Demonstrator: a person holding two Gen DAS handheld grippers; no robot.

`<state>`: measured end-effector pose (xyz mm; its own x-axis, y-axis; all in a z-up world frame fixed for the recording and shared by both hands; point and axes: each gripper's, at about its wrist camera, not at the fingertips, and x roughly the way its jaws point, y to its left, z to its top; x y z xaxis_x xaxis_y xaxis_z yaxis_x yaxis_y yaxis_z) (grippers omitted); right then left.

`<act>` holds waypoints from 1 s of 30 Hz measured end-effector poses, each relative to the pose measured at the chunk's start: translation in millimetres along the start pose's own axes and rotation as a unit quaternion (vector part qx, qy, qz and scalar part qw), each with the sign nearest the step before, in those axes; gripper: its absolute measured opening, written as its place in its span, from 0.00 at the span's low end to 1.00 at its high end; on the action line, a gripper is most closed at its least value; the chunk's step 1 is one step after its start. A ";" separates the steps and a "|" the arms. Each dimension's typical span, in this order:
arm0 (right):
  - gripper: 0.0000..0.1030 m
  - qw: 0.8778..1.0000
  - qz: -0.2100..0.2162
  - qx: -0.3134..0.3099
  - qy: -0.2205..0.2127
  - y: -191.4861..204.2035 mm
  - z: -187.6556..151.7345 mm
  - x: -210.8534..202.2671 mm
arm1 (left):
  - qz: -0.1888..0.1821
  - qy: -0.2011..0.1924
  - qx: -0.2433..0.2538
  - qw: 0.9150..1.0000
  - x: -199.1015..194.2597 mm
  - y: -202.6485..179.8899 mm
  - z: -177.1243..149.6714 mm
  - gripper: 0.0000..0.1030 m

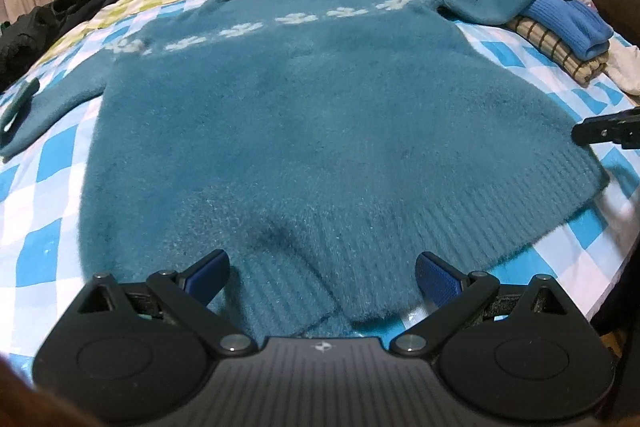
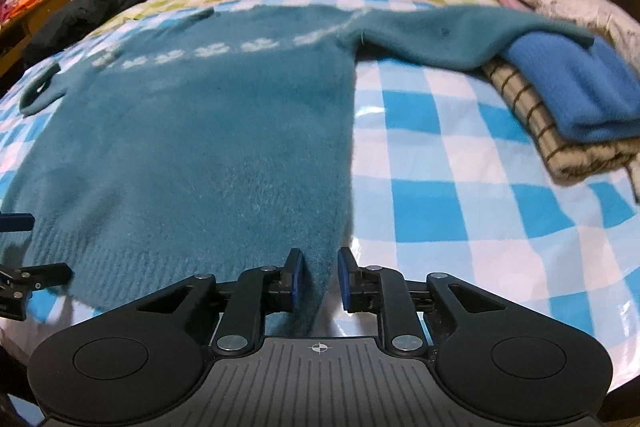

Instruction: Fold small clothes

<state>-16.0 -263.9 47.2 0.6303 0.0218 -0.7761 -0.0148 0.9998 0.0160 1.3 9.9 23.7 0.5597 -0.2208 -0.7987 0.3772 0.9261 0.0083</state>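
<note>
While the sweater (image 1: 312,131) lies flat on the checked sheet (image 2: 460,187), the left gripper (image 1: 322,277) hovers wide open over its near hem, empty. The right gripper (image 2: 319,279) sits narrowed around the hem's corner, pads not quite pinching, likely readying a fold. Beyond the sweater's far sleeve sits a folded stack (image 2: 568,107); bare sheet between leaves room.
</note>
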 end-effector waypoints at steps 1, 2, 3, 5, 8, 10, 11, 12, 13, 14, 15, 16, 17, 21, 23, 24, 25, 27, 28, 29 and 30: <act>0.22 1.000 -0.003 -0.003 -0.004 0.8 0.1 -3.1 | 0.000 -0.002 0.002 1.000 -1.6 -0.7 0.1 1.00; 0.22 1.000 -0.008 -0.007 -0.008 1.8 -0.5 -6.5 | 0.001 -0.005 0.005 1.000 -3.4 -1.8 0.9 1.00; 0.22 1.000 -0.015 -0.011 -0.011 2.2 -0.3 -8.6 | 0.002 -0.008 0.007 1.000 -5.5 -3.1 1.2 1.00; 0.22 0.999 -0.030 -0.020 -0.018 2.7 -1.4 -13.1 | 0.003 -0.017 0.013 1.000 -9.3 -5.3 2.5 1.00; 0.22 0.999 -0.025 -0.006 -0.024 -0.8 -0.4 -18.4 | 0.004 -0.028 0.015 1.000 -11.5 -8.0 7.6 1.00; 0.22 0.999 -0.012 -0.003 -0.032 1.4 1.4 -20.5 | 0.004 -0.037 0.011 0.999 -11.7 -10.2 12.2 1.00; 0.22 0.999 -0.005 -0.005 -0.037 4.7 2.0 -20.4 | 0.004 -0.041 0.008 0.999 -11.0 -11.1 14.7 1.00; 0.22 0.999 0.003 -0.008 -0.040 9.4 2.2 -19.2 | 0.003 -0.046 0.005 0.999 -9.8 -12.1 16.7 1.00; 0.22 0.999 0.010 -0.013 -0.041 14.4 3.0 -17.2 | 0.005 -0.050 0.002 0.999 -7.7 -13.2 18.4 1.00; 0.22 0.999 0.017 -0.018 -0.041 19.9 3.8 -14.1 | 0.007 -0.052 0.002 0.999 -5.2 -14.6 19.0 1.00; 0.22 0.999 0.022 -0.023 -0.041 25.7 4.9 -10.4 | 0.011 -0.050 0.003 0.999 -1.5 -16.1 19.4 1.00; 0.22 0.998 0.024 -0.030 -0.041 31.7 6.1 -6.7 | 0.014 -0.044 0.004 0.999 3.5 -17.4 18.9 1.00; 0.22 0.998 0.025 -0.035 -0.042 36.0 6.7 -3.9 | 0.016 -0.036 0.007 0.999 8.1 -18.5 17.9 1.00; 0.22 0.998 0.027 -0.047 -0.036 47.1 8.9 7.9 | 0.019 -0.022 0.014 0.999 18.7 -21.7 10.0 1.00; 0.22 0.998 0.028 -0.046 -0.032 47.6 10.0 12.2 | 0.015 -0.016 0.011 1.000 18.0 -20.4 10.7 1.00; 0.22 0.998 0.028 -0.045 -0.030 47.2 10.2 13.9 | 0.013 -0.014 0.007 1.000 18.0 -19.5 11.3 1.00; 0.22 0.998 0.027 -0.045 -0.029 47.0 10.3 15.1 | 0.012 -0.012 0.007 1.000 18.5 -19.1 11.2 1.00; 0.22 0.998 0.027 -0.044 -0.029 46.1 10.6 16.4 | 0.014 -0.012 0.011 1.000 18.3 -19.9 10.0 1.00; 0.22 0.998 0.027 -0.044 -0.030 45.6 10.1 16.1 | 0.014 -0.012 0.011 1.000 18.0 -20.1 9.7 1.00; 0.22 0.998 0.026 -0.044 -0.031 45.0 10.4 16.1 | 0.015 -0.012 0.010 1.000 18.0 -20.0 9.3 1.00; 0.22 0.998 0.025 -0.044 -0.031 44.2 10.3 16.5 | 0.014 -0.011 0.007 1.000 18.4 -19.8 9.2 1.00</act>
<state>1.8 -219.3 41.6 0.6740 0.0753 -0.7349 -0.1141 0.9935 -0.0029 10.9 -15.3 14.4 0.5872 -0.2011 -0.7841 0.3702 0.9281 0.0393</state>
